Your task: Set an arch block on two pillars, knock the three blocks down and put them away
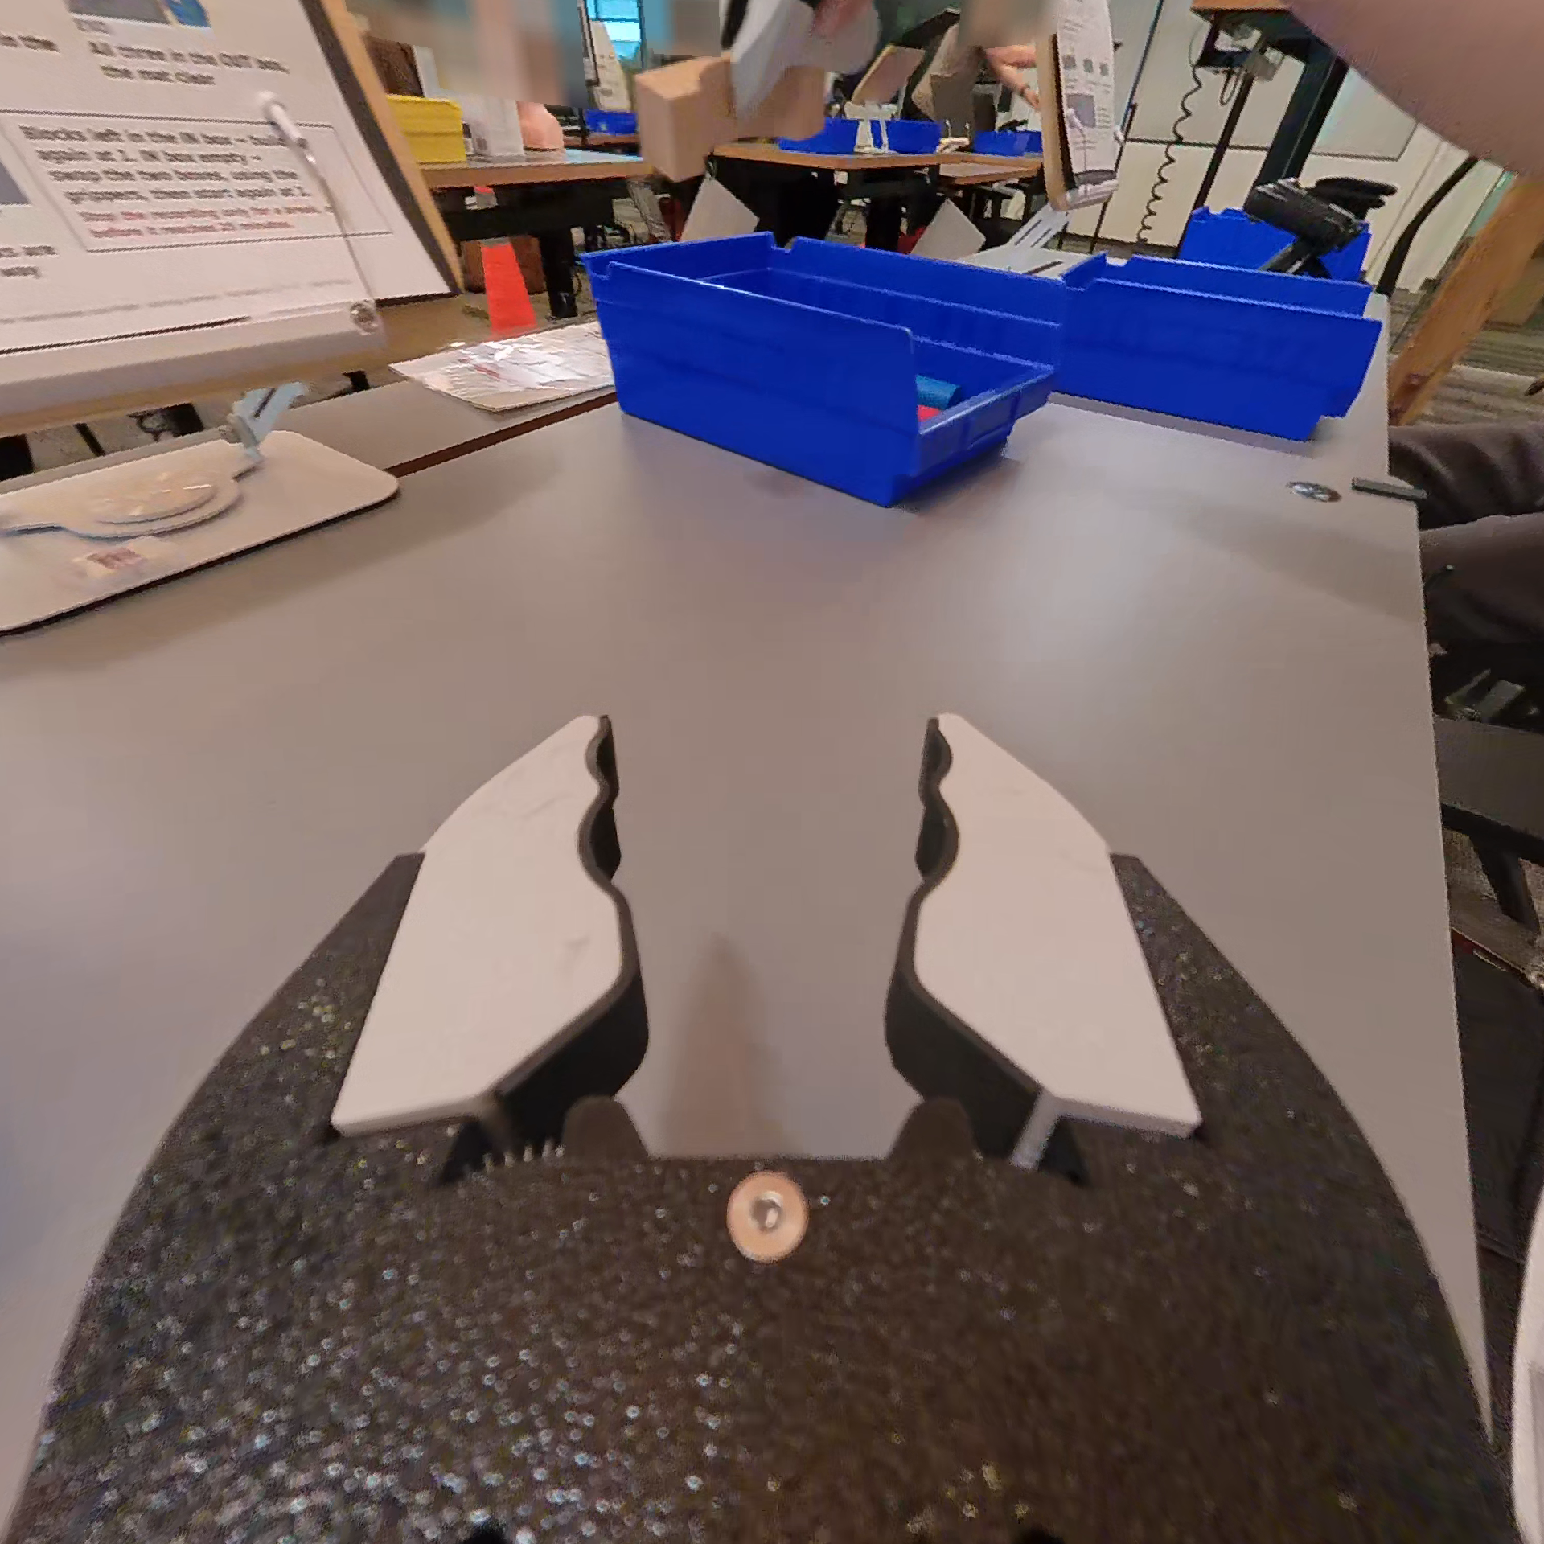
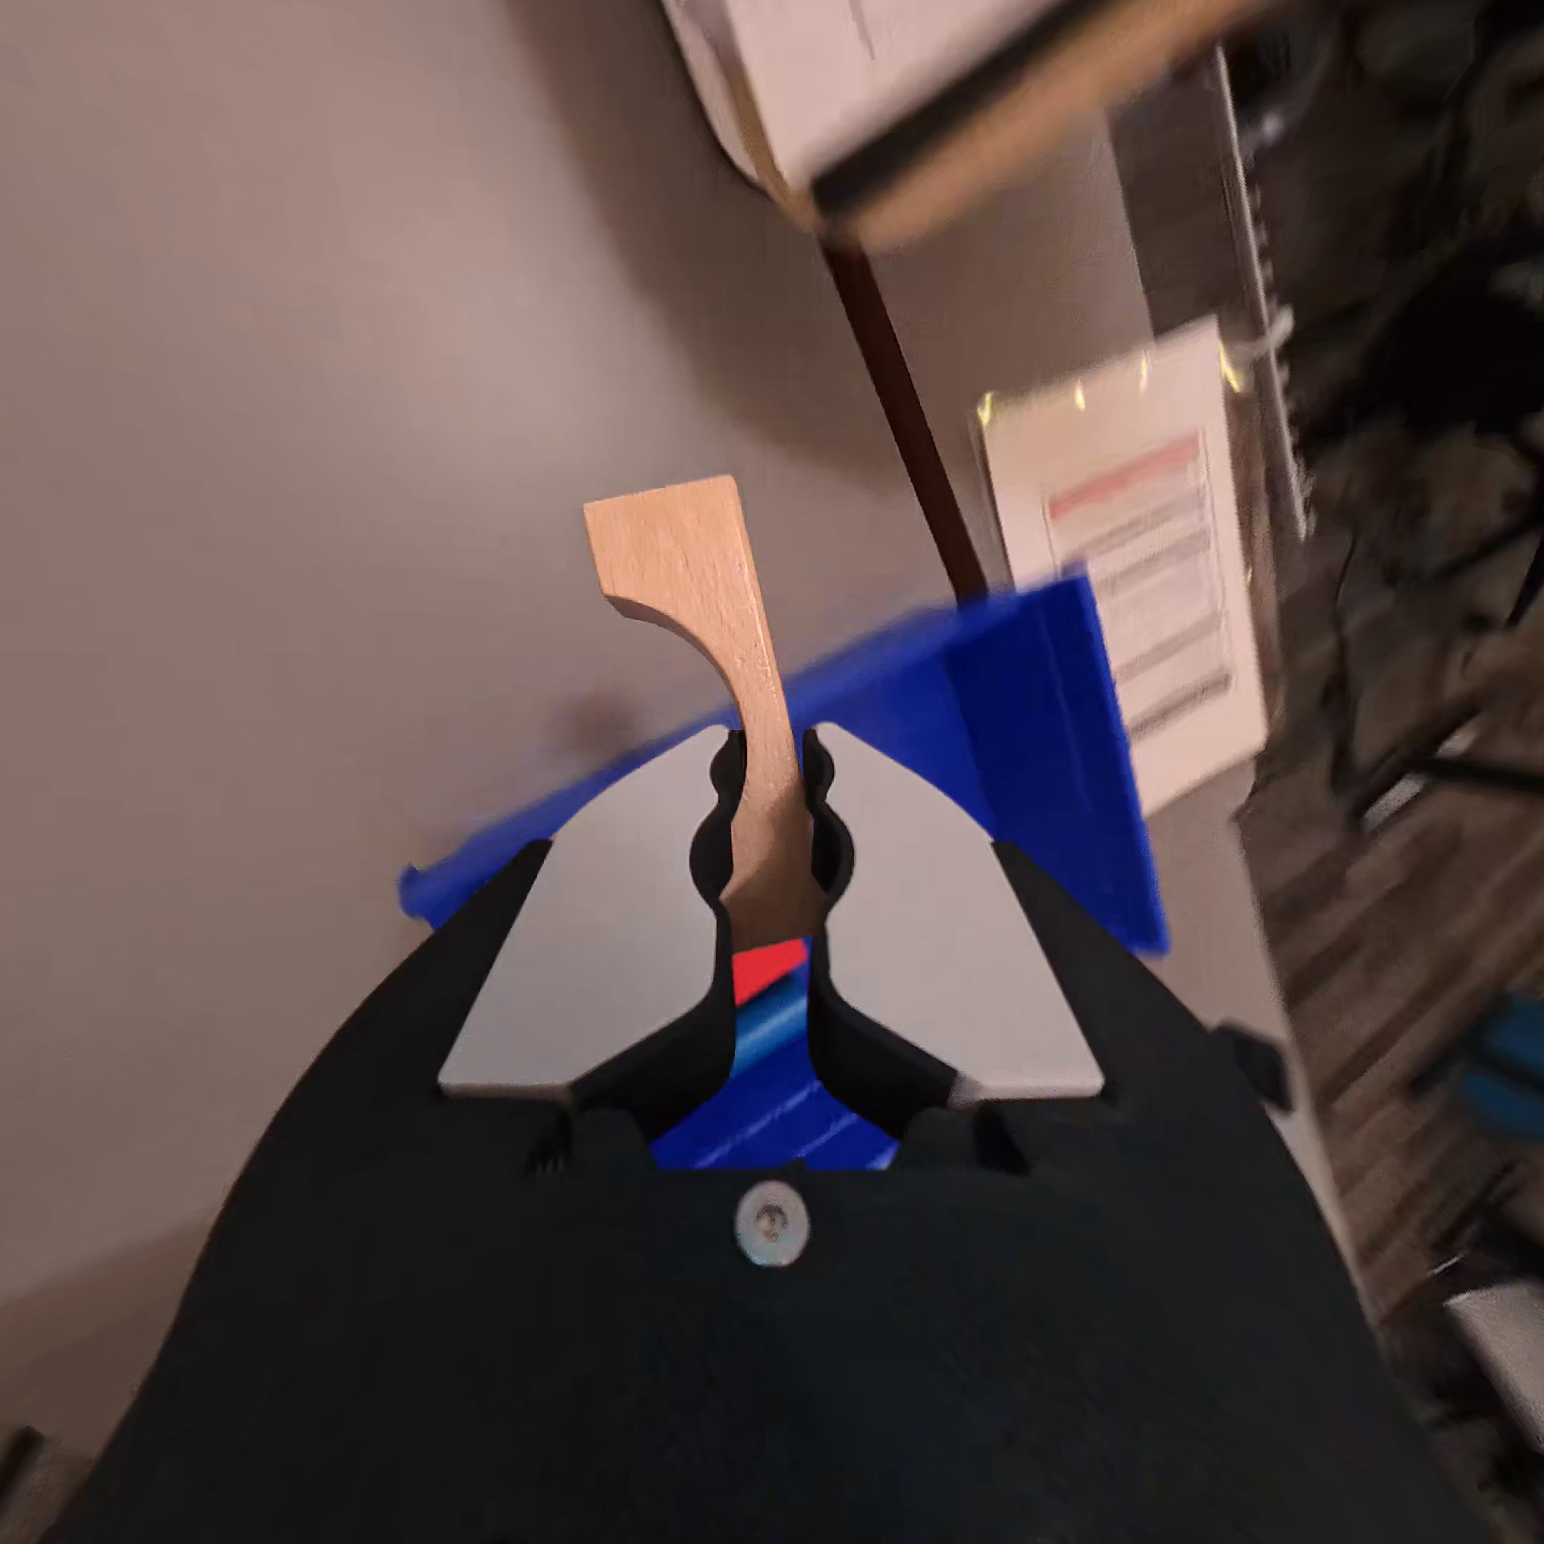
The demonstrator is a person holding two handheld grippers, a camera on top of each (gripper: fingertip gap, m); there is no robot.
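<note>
Grey counter [image 1: 752,601], blue bin [image 1: 802,376] and a wooden arch block [image 2: 710,635] held aloft.

The left tool [image 1: 769,744] hovers low over bare counter, jaws apart and empty; the right tool [image 2: 773,735], above the bin, is clamped on the block's thin middle, its broad end jutting forward.

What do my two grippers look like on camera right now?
The left gripper has a black, speckled, glittery body, a silver screw at its centre and two pale grey fingers lined with wavy black pads. The right gripper has the same shape, but its body looks plain matte black. No cables or sleeves show on either.
</note>
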